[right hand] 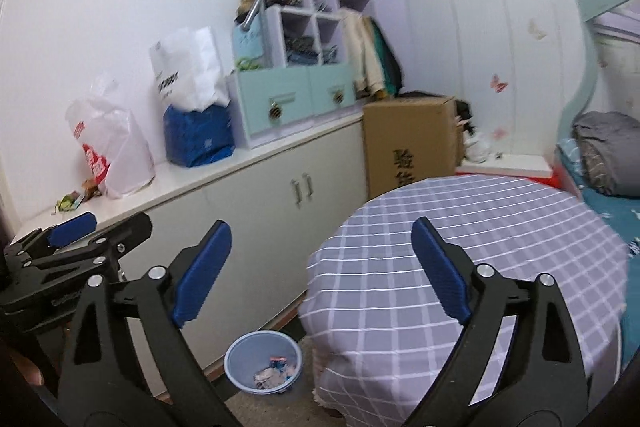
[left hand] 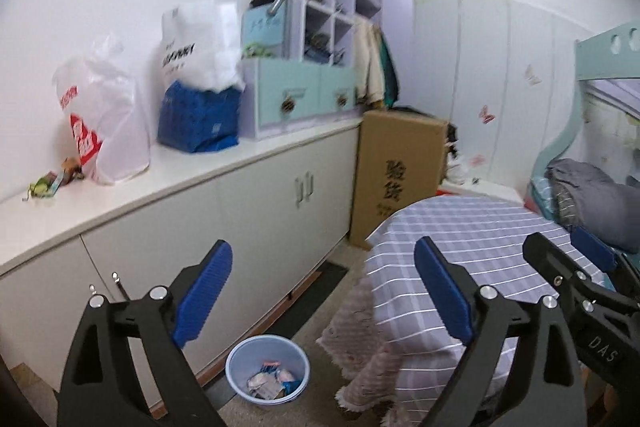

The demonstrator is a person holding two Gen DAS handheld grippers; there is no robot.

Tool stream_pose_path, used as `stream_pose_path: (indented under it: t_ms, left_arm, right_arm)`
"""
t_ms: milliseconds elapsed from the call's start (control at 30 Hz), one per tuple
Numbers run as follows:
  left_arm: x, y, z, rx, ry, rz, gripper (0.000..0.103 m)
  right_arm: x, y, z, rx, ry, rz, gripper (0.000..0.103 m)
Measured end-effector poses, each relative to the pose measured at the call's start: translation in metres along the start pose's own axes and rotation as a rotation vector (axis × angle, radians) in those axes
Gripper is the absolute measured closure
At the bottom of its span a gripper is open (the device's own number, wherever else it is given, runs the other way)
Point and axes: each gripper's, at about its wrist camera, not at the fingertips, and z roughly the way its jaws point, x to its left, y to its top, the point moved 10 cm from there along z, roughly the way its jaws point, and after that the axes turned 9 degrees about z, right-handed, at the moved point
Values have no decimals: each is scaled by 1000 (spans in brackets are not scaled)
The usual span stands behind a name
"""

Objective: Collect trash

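The trash is in two places. Some sits in the small blue bin point(left hand: 267, 371) on the floor, right beside the white cupboard point(left hand: 256, 203) and near the round table with the checked cloth point(left hand: 460, 235). More trash, a few crumpled wrappers point(left hand: 52, 183), lies on the cupboard top next to a white plastic bag point(left hand: 108, 119).

Both grippers are up in the air and hold nothing. The left gripper point(left hand: 323, 291) has its blue fingers point(left hand: 204, 291) spread wide, with only the floor and cupboard showing between them. The right gripper point(right hand: 322, 271) is spread wide too, and it is empty.

The wrappers look thin, light and crinkly. They should squash flat when pinched, so a soft pinch across the middle of one would likely do. They may slip or flutter away, since they weigh almost nothing. The picture is a bit blurry there, so I cannot tell how many pieces there are.

The left view shows the wrappers closer and the bin more from above, so the scraps inside show better. It also catches the right gripper at its right edge. The right view shows more of the table top, which looks bare, and the bed point(right hand: 616, 211) with the grey blanket. It catches the left gripper low on its left side.
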Motion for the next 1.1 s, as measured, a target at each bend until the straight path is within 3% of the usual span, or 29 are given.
stream_pose_path:
  t_ms: [267,500,733,1100]
  left_arm:
    - [-41,20,-59,-97,-36,63,10]
    - [-68,28,-96,-161,-78,80,8]
    - [-87,24,-109,-171,-128,62,8]
    - [-99,15,-110,-167,-101,109,8]
  right_arm:
    - [-27,11,-66,-61,-24,14,7]
    - [-49,16,-104,-120,-96,9,6]
    - [-59,14,-127,-151,-123,4,6]
    - [-67,11,-137,-173,-154,-6,6]
